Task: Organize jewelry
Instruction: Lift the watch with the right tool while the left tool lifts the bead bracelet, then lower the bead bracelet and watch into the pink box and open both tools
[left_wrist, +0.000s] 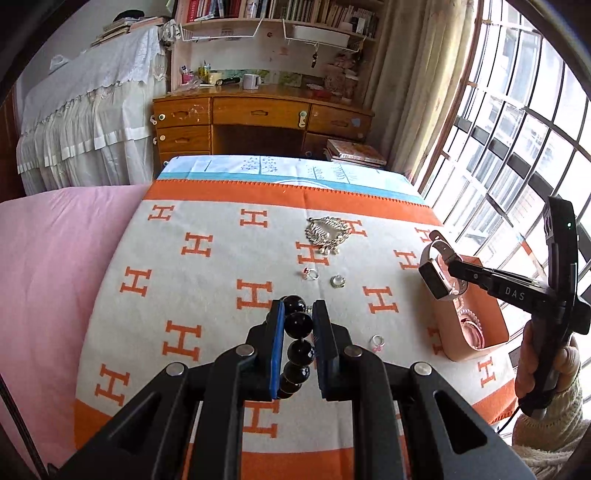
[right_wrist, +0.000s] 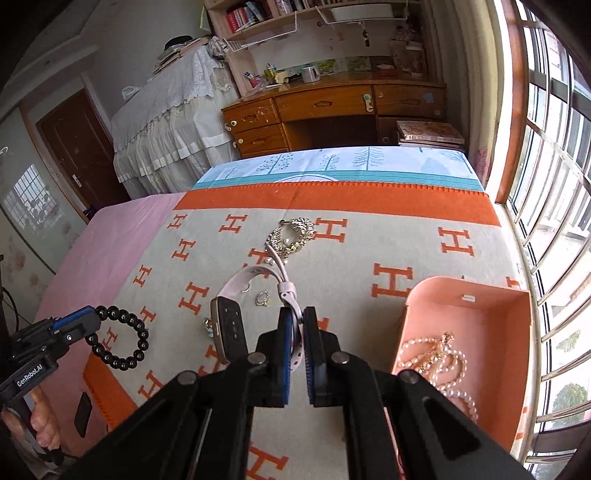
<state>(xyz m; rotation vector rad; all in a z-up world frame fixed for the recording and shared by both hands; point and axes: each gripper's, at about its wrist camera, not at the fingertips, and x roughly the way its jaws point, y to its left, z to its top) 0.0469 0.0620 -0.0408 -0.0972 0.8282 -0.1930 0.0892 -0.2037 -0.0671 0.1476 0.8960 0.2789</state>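
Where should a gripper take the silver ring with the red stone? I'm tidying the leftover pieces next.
Grip the ring with the red stone across its thin band, coming straight down from above: it lies flat on the blanket, clear of the neighbouring ring.
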